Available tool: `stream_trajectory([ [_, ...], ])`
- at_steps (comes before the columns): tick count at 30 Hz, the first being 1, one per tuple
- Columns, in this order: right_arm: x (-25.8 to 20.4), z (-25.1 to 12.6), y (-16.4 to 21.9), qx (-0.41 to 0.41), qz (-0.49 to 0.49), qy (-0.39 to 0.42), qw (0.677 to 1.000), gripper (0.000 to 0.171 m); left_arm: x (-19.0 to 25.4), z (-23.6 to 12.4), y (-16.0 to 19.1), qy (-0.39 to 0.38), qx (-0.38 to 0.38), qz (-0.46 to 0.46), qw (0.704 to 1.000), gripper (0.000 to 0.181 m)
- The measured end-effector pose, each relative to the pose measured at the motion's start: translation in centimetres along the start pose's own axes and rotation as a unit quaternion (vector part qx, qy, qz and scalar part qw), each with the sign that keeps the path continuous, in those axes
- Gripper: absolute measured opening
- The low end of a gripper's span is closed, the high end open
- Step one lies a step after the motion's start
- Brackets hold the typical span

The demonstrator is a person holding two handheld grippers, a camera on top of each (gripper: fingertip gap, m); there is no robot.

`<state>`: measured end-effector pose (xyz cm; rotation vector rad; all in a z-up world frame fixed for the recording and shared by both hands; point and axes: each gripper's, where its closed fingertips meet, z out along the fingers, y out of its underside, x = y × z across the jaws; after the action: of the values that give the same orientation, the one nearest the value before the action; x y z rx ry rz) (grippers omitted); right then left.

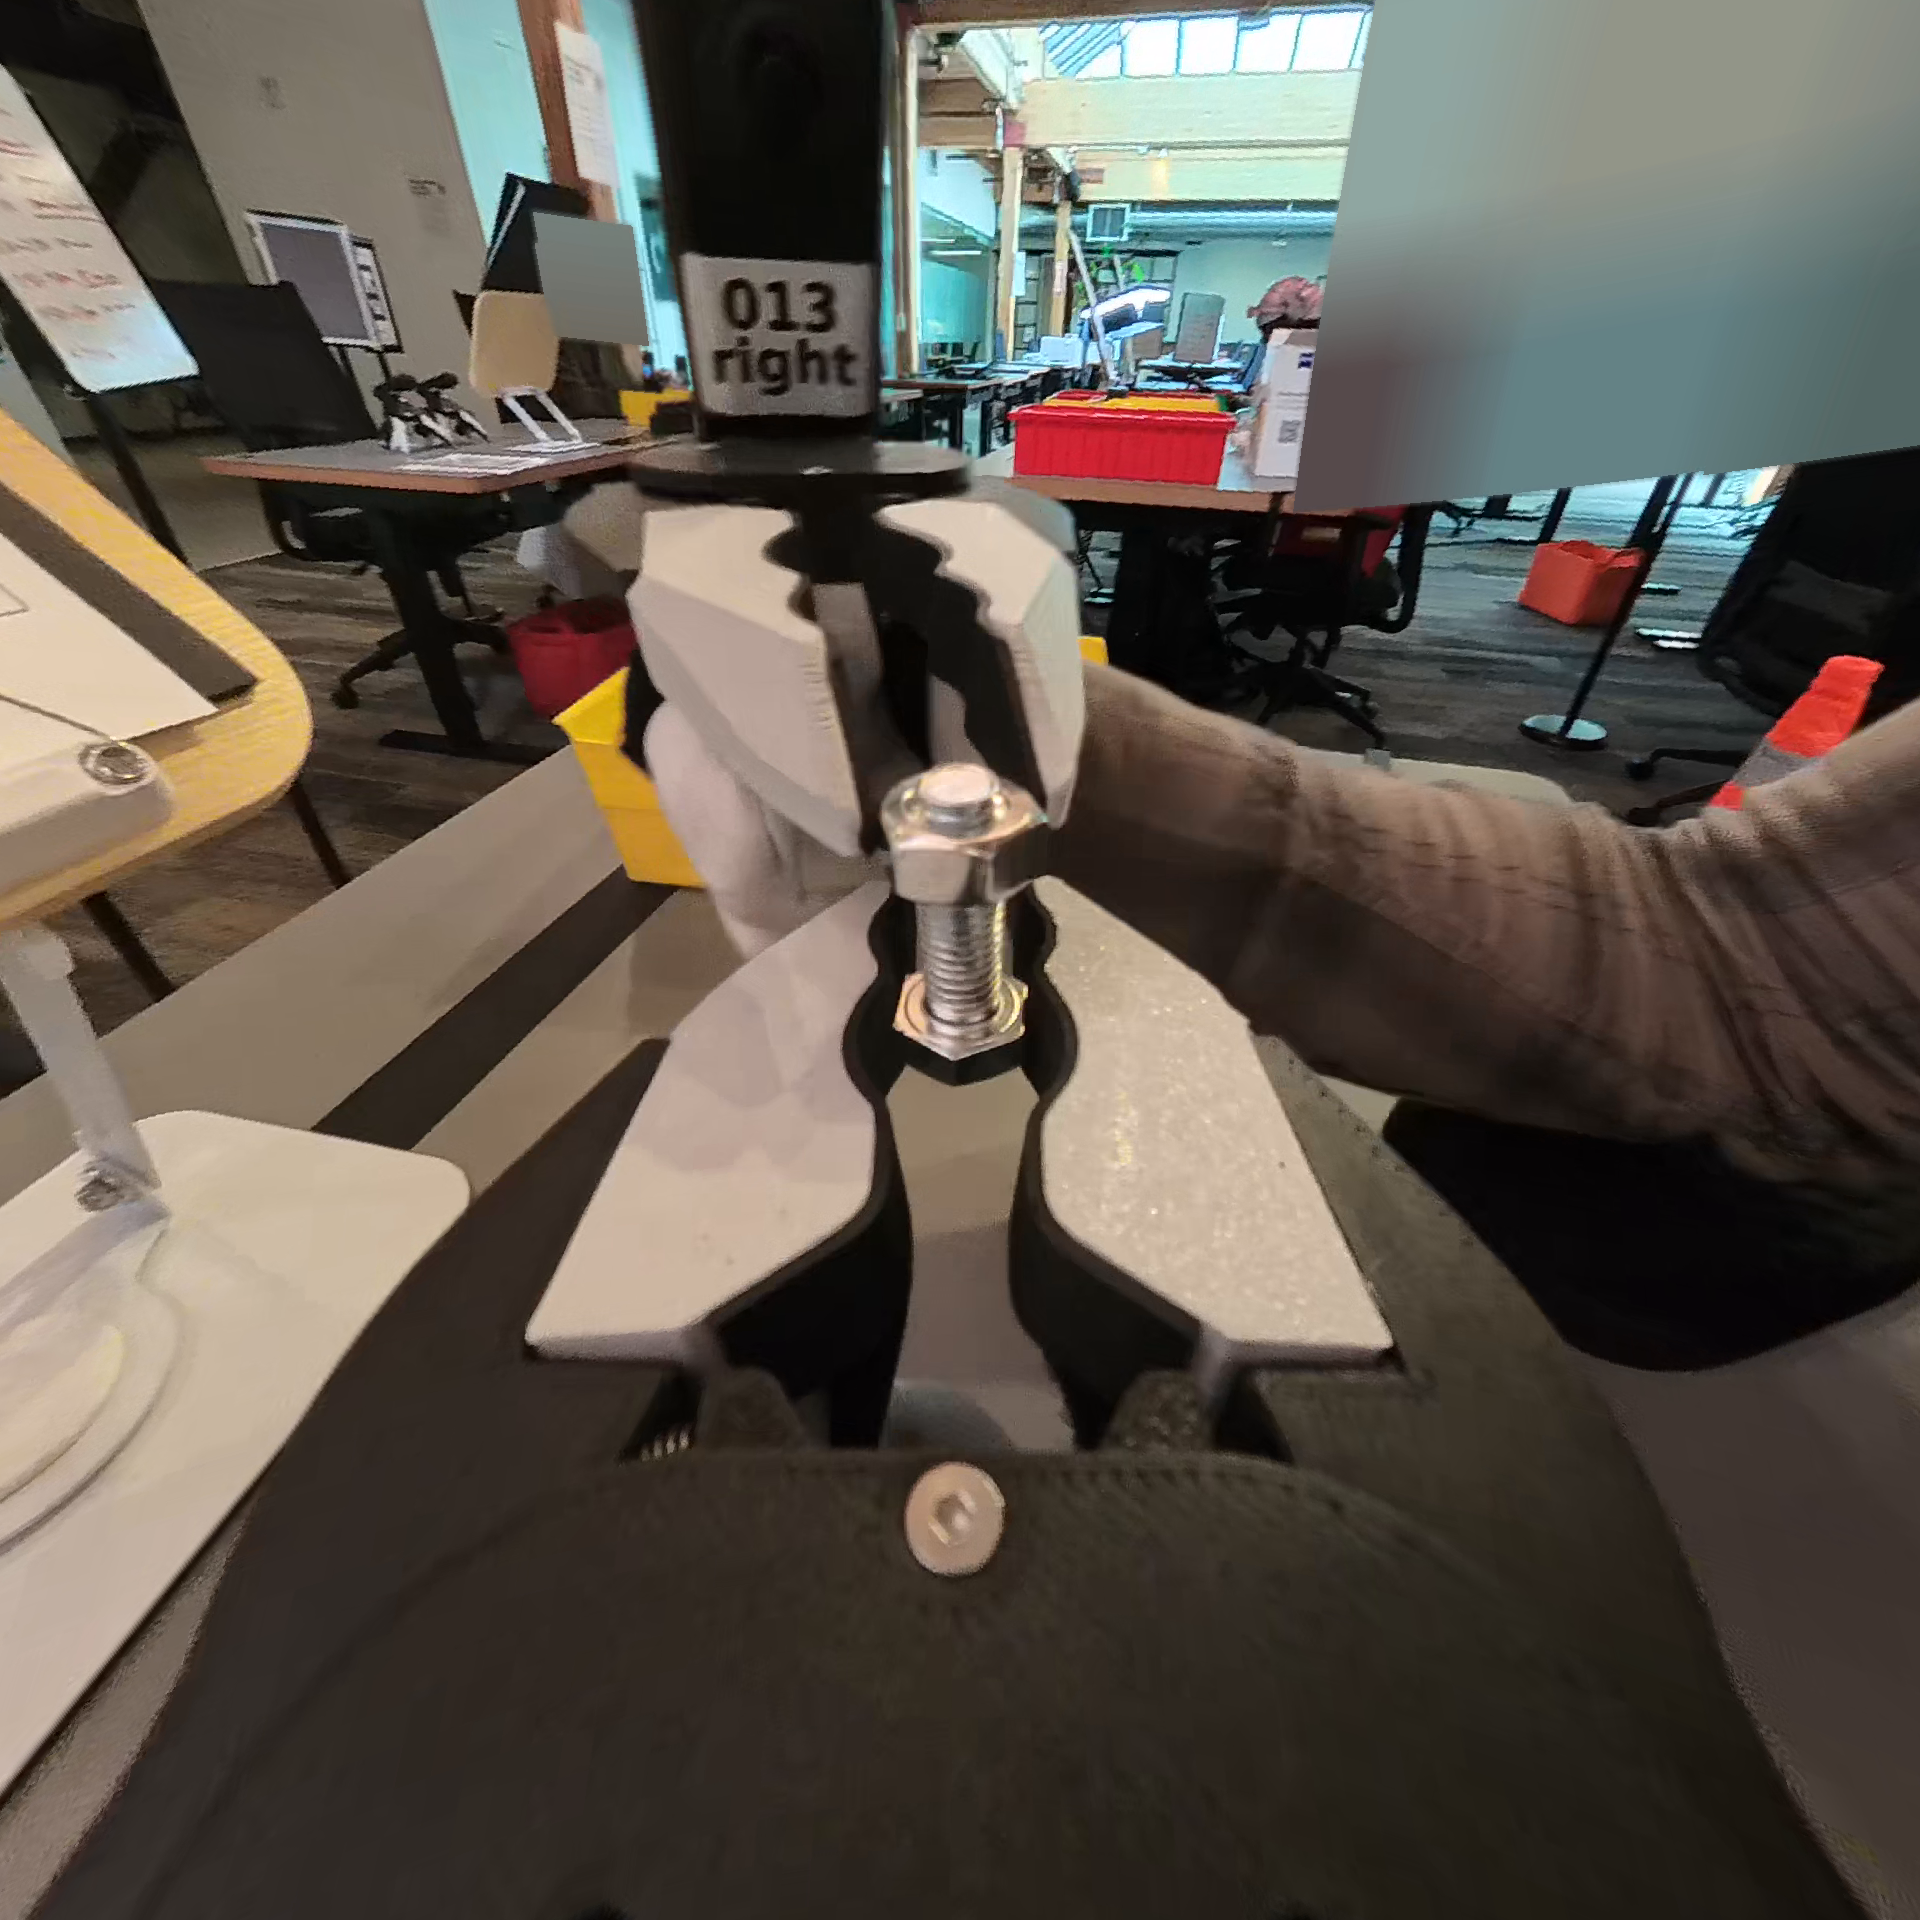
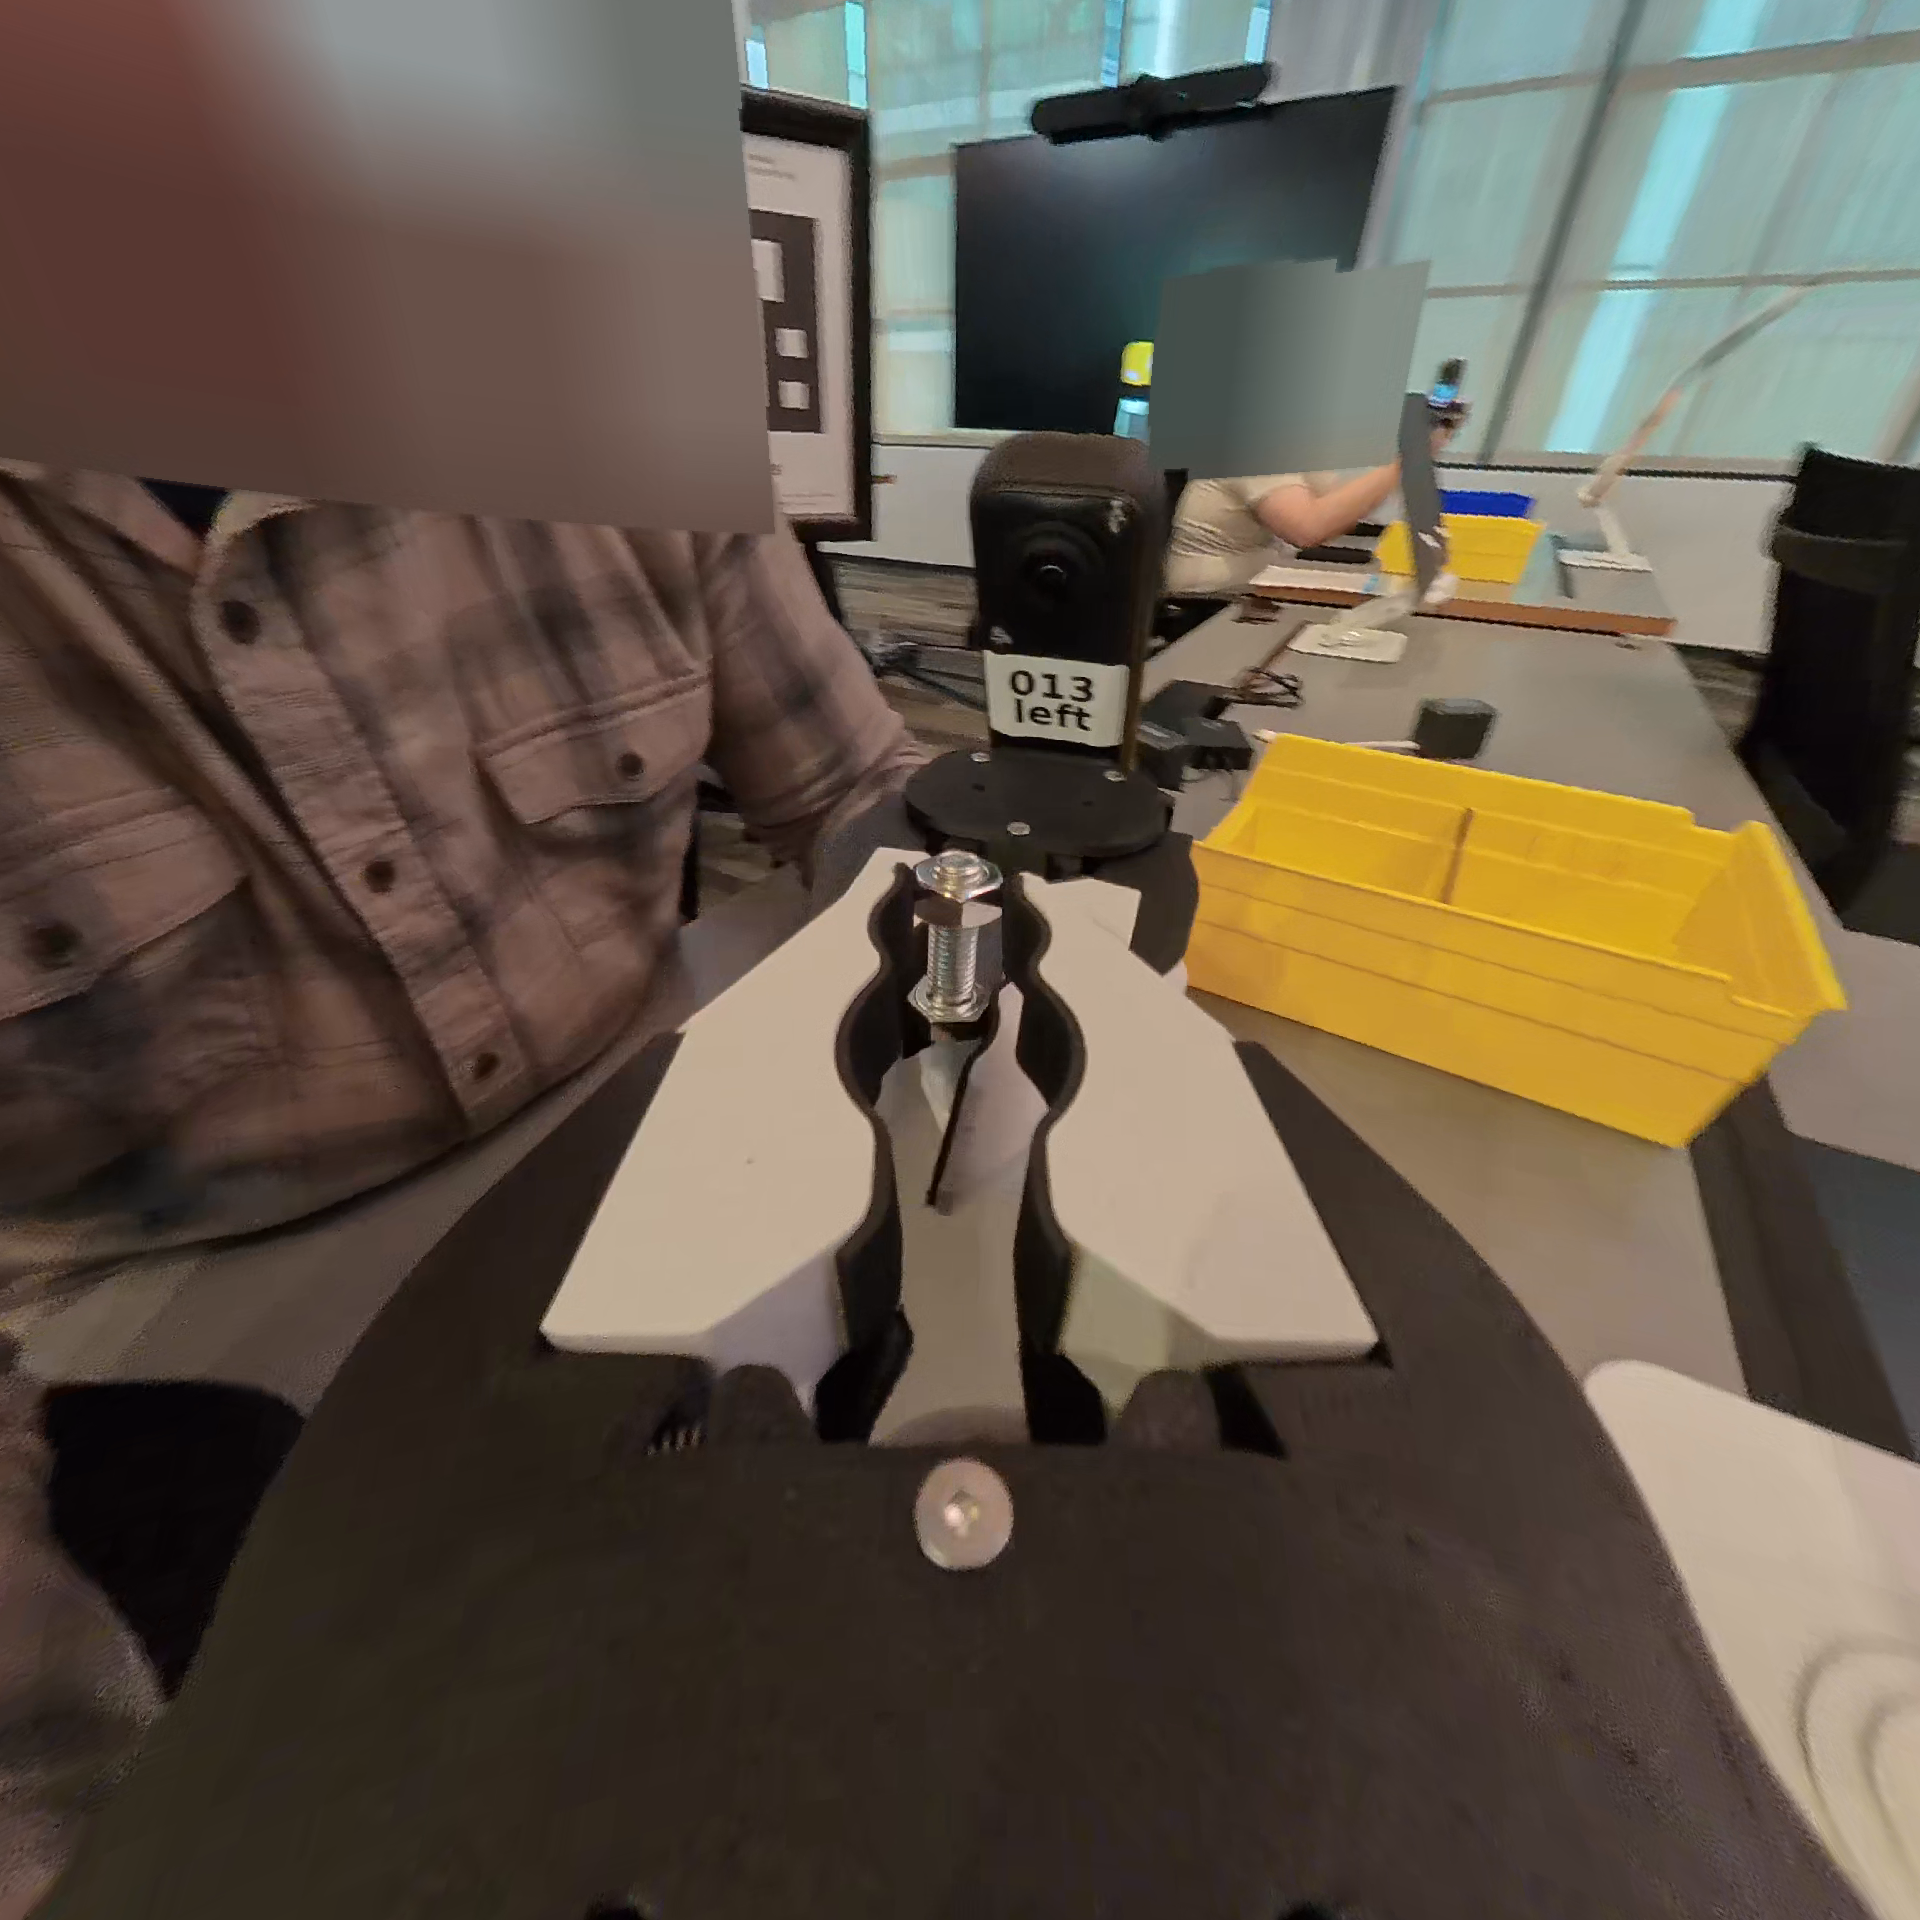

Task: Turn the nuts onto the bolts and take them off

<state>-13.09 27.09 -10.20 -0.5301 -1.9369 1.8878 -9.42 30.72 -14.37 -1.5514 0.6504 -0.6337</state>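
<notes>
Left gripper (image 1: 961,997) level, pointing forward, jaws pinched nearly closed on the bolt (image 1: 958,961) head at the tips. Right gripper (image 2: 956,914) meets it head-on: in my left wrist view it comes down from above with its fingers (image 1: 748,675) angled toward the camera, tips clamped on the nut (image 1: 961,831), so the two sets of tips sit close together on one axis. I see the right hand (image 1: 748,831), white-gloved, wrapped under that gripper, the sleeved forearm (image 1: 1455,935) running off to the right.
</notes>
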Motion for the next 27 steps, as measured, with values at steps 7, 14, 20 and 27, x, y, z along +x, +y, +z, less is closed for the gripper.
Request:
stream_trajectory([
  [7, 1.6, -0.4, 0.6, -0.044, 0.016, 0.172, 0.984, 0.014, -1.8, -0.2, 0.5, -0.045, -0.007, 0.005, 0.999, 0.019],
  [14, 2.1, -0.7, 1.0, -0.072, 0.034, 0.333, 0.939, 0.014, -2.5, -0.2, 0.8, -0.077, -0.006, 0.016, 0.997, 0.019],
  [20, 2.7, -1.1, 1.5, -0.072, 0.047, 0.484, 0.871, 0.014, -3.5, -0.2, 1.2, -0.115, -0.008, 0.03, 0.993, 0.019],
  [27, 3.0, -2.1, 3.2, -0.068, 0.055, 0.67, 0.737, 0.014, -4.2, 0.4, 3.0, -0.153, -0.03, 0.04, 0.987, 0.019],
])
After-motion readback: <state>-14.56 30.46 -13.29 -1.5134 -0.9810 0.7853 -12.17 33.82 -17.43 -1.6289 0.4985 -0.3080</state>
